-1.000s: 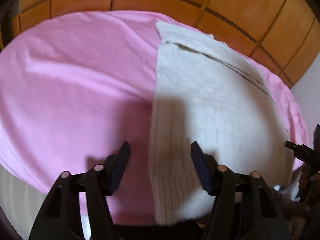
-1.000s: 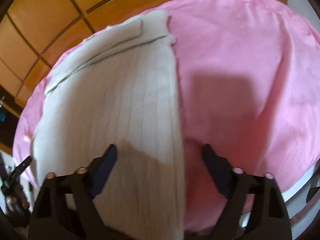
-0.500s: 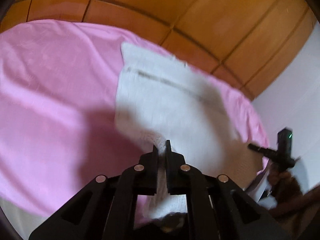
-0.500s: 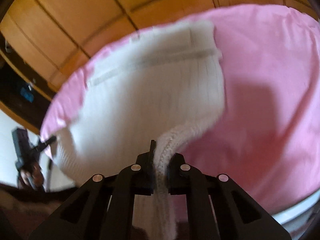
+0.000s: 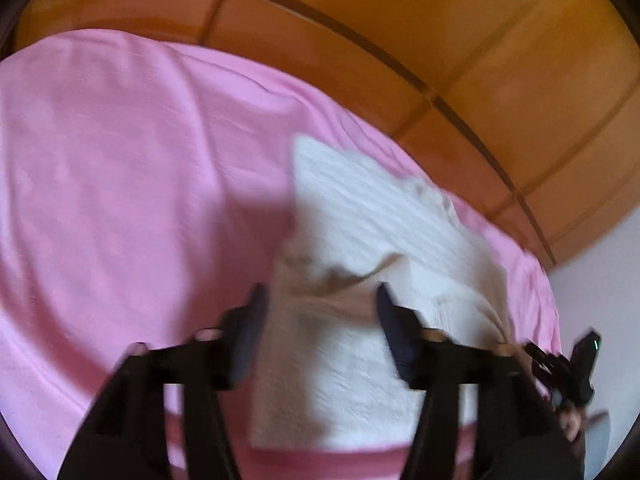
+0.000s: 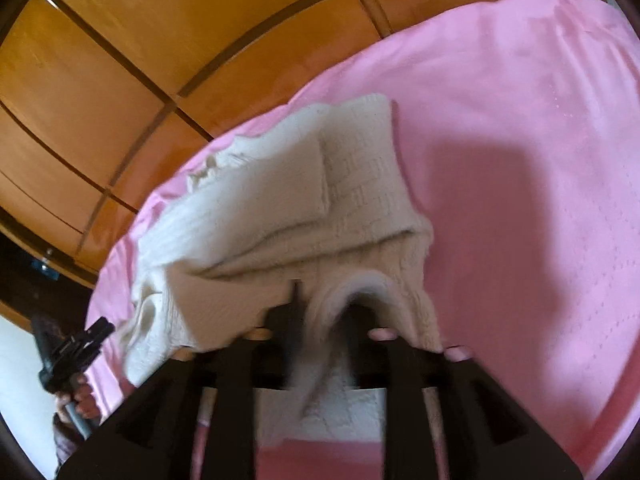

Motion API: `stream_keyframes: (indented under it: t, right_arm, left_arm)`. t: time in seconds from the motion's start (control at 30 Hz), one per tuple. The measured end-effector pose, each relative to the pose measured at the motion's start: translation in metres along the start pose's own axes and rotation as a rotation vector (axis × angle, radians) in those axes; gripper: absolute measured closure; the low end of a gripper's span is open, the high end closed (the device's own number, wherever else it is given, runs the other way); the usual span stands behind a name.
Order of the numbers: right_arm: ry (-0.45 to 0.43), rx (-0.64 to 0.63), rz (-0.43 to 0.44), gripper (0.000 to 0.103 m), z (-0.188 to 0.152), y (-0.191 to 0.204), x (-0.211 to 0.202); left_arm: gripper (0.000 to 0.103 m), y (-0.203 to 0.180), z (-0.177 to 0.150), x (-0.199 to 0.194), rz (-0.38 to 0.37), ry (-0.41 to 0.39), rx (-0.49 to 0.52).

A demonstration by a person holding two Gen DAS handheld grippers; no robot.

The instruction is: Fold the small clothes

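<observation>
Over the pink sheet [image 5: 120,160], with wooden panelling [image 5: 440,40] behind: the cream knit garment [image 5: 380,220] lies doubled over on itself. Its near hem has been carried up and dropped on the far half, leaving a rumpled ridge across the middle. From where I steer, the left gripper [image 5: 320,292] hangs just above the near part of the knit. Its jaws have just been opening and now stand well apart. Cloth lies beneath the gap, but neither pad presses on it, so this hand holds nothing. The right gripper [image 6: 324,308] has likewise just been opening, though it is less free: a loop of the hem is draped over its fingers and sags between them. Blur hides the pads, but as far as I can tell they no longer pinch. The relation that matters is this: the bundle's long axis runs away from both pairs of fingers toward the panelling, slanting right in the left view and left in the right view. The left hand sits at its left edge and the right hand at its right. The right hand is the nearer, in contact with the knit. I judge it must first slip clear of that loop without dragging the fold open, before either hand squares the edges.
</observation>
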State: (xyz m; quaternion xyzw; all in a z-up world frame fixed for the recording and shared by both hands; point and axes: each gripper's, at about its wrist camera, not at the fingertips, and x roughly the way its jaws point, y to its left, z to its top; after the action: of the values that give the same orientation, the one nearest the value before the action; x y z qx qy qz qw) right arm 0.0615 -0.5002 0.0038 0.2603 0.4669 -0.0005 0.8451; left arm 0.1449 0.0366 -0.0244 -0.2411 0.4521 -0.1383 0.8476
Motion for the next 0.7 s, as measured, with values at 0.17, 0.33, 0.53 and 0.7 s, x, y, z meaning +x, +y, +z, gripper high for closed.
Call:
stream_keyframes:
  t: [0.17,0.33,0.53,0.7]
  right_arm:
    - [-0.072,0.006,0.021,0.017,-0.015,-0.009,-0.034]
    - [-0.051,-0.027,-0.049,0.017,-0.044,-0.027,-0.040]
    - [0.010,-0.104,-0.123,0.062,-0.067,-0.017,0.001]
    - [0.009,-0.138,-0.138,0.091,-0.062,0.005,-0.003]
  left_arm:
    - [0.045,0.027,-0.022,-0.004,-0.036,0.036,-0.014]
    - [0.045,0.027,-0.057,0.002,-0.105,0.112,0.051]
    - [0.085,0.008,-0.073,0.016,-0.052,0.154,0.141]
    - [0.096,0.011,-0.072,-0.001,-0.013,0.117,0.114]
